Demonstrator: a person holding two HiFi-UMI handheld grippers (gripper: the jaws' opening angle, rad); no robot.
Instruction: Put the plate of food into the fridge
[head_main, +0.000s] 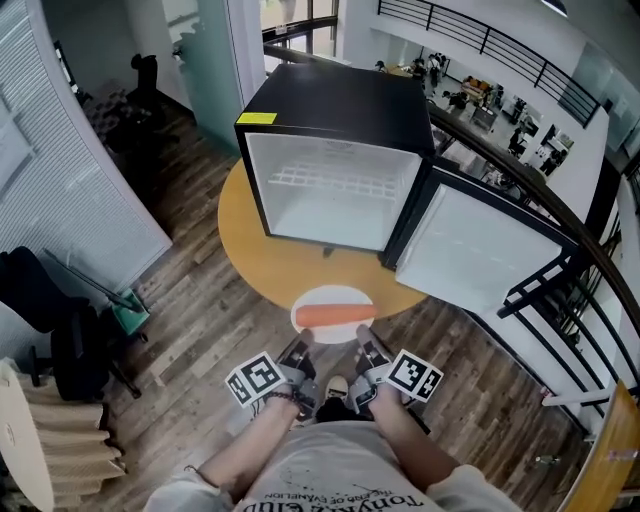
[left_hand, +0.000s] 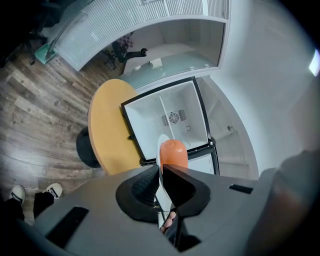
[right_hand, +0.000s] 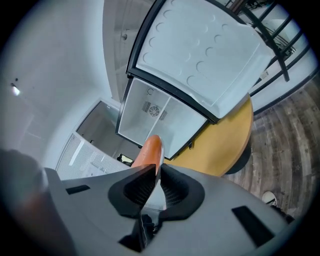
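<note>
In front of the open fridge (head_main: 335, 110), over the near edge of the round bench (head_main: 258, 262):

- One white plate (head_main: 335, 294), carrying a long orange piece of food (head_main: 335, 316). It is outside the fridge, and whether it rests on the bench cannot be told.
- Left gripper (head_main: 298, 350): jaws closed on the plate's near-left rim.
- Right gripper (head_main: 366, 350): jaws closed on the near-right rim.
- Fridge: black case, white interior, with one wire shelf (head_main: 335, 182).
- Fridge door (head_main: 480, 250): swung wide to the right.
</note>
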